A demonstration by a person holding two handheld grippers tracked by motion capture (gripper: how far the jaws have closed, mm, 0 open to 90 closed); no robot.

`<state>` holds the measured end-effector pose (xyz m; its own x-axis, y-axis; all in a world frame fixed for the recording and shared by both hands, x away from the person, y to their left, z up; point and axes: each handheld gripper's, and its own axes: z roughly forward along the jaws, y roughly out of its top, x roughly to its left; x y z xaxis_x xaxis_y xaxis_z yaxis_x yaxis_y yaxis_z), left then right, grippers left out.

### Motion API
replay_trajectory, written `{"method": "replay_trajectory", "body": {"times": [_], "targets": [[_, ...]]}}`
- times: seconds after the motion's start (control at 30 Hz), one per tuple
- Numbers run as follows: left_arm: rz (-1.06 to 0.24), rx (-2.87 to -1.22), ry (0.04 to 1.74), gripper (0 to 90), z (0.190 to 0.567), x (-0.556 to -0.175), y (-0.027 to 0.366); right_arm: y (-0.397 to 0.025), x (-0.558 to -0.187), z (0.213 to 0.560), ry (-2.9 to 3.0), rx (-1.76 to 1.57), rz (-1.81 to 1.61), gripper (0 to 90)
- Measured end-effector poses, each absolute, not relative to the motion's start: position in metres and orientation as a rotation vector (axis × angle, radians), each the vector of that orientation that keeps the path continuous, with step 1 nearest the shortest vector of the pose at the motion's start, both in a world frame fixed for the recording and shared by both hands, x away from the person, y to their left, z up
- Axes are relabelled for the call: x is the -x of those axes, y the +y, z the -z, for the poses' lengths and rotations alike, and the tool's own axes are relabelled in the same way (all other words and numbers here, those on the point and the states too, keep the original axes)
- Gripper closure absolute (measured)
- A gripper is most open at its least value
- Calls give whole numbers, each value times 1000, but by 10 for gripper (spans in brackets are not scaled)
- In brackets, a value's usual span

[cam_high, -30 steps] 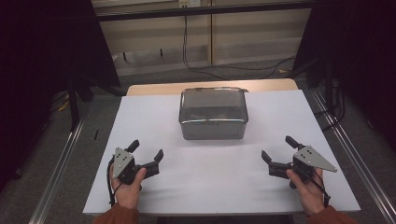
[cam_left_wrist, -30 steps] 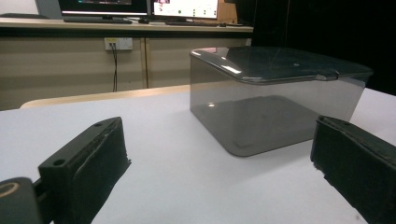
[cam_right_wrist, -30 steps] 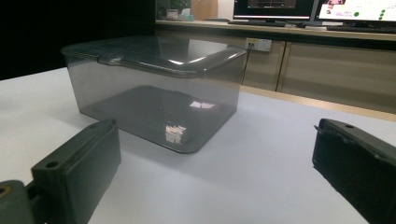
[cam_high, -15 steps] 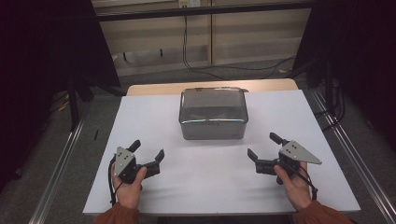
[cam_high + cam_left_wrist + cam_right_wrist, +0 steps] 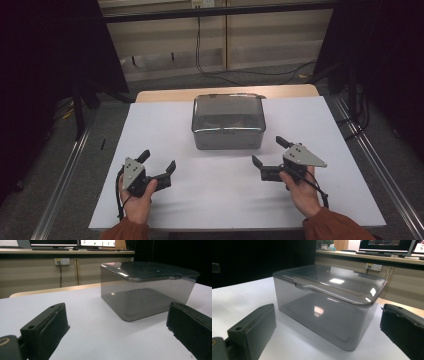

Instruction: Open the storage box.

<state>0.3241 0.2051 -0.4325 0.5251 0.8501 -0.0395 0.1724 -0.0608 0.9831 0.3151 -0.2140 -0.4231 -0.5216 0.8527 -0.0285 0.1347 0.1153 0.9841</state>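
Observation:
A smoky translucent box [image 5: 228, 122] with its lid on stands at the middle back of the white table [image 5: 165, 120]. Through its walls, nothing inside it can be made out [image 5: 145, 290] [image 5: 329, 302]. My left gripper [image 5: 159, 161] rests near the front left, open, with nothing between its jaws, well short of the box. My right gripper [image 5: 270, 151] is open too and hovers just off the box's front right corner, pointing toward it. In the right gripper view the box looms close between the two black jaws.
The white sheet covers a wooden tabletop whose far edge [image 5: 225, 94] shows behind the box. Metal rails [image 5: 65, 180] run along both sides of the table. A wall with cables [image 5: 200, 45] and desks with monitors [image 5: 97, 243] lie beyond.
My right gripper has moved left and forward, closing in on the box's front right corner. The left gripper has stayed in place.

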Motion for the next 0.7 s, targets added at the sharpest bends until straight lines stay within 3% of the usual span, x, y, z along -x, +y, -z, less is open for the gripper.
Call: {"method": "replay_trajectory", "body": {"times": [0.7], "targets": [[-696,-1595,886,33,434,-324,200,-188,-338,390,1807,-801,-1348,0]]}}
